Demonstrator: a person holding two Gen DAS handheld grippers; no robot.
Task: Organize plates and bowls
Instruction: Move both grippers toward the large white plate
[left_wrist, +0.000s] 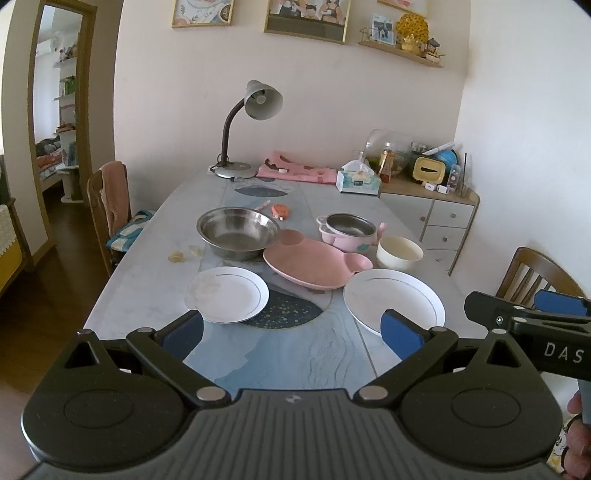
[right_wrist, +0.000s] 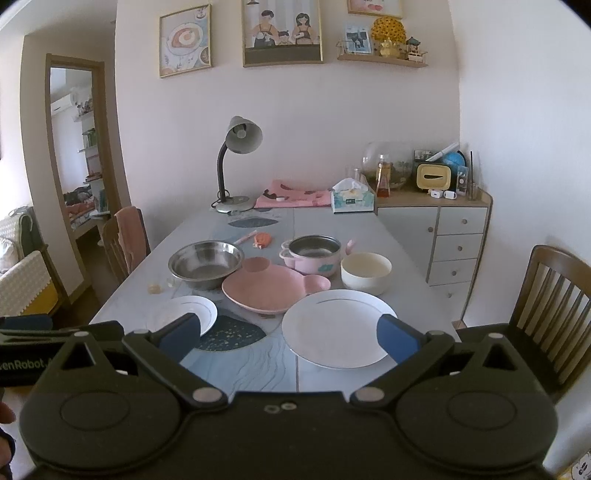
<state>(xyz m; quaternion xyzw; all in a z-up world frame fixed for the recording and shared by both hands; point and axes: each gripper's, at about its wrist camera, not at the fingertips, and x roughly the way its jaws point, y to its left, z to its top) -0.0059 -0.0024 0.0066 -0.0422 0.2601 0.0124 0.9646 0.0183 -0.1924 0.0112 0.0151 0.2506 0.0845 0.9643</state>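
Both the left gripper (left_wrist: 291, 334) and right gripper (right_wrist: 290, 338) hover released over the near table (left_wrist: 155, 266) edge. Ahead: two white plates (right_wrist: 336, 328) (one left, one right), steel bowl (left_wrist: 238, 236), pink dish (left_wrist: 314, 264).

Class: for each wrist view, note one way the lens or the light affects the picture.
Left wrist view: fisheye bends the doorway into a curve and darkens the corners; the steel bowl carries bright reflections. Right wrist view: the cabinet edges bow, daylight is soft and even, the white plate casts barely any shadow.
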